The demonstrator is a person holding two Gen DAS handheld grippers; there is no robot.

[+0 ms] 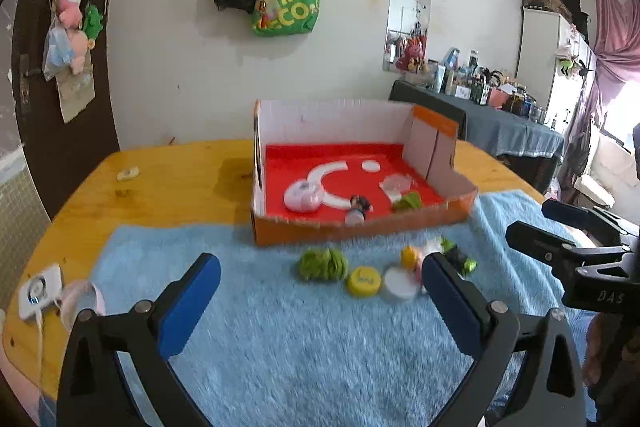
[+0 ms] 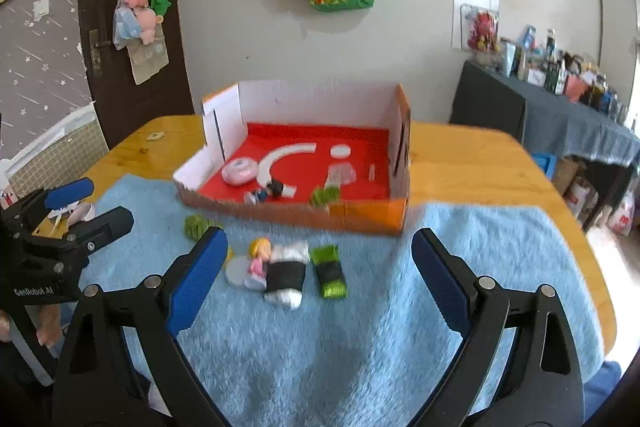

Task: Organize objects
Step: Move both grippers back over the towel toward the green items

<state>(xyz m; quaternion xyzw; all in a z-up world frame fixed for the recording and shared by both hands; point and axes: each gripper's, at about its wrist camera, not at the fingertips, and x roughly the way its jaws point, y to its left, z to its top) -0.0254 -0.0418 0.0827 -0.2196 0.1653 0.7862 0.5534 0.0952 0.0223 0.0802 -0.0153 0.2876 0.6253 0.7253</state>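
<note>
Blue-padded jaws of the left gripper (image 1: 320, 277) and right gripper (image 2: 320, 251) stand wide open, empty. At centre frame on the fluffy blue towel (image 2: 360, 347) lie small toys: a doll (image 2: 260, 259), a black-banded roll (image 2: 285, 277), probably soft and light, best pinched across its middle. Beyond sits the orange box (image 2: 360, 219) on the wooden surface (image 2: 480, 167).

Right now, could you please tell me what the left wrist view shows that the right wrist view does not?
Only the left wrist view shows the yellow cap clearly and a white charger at the table's edge. Only the right wrist view shows the black-and-white roll unobstructed. Both show the orange box, the blue towel and the pink case inside the box.
</note>
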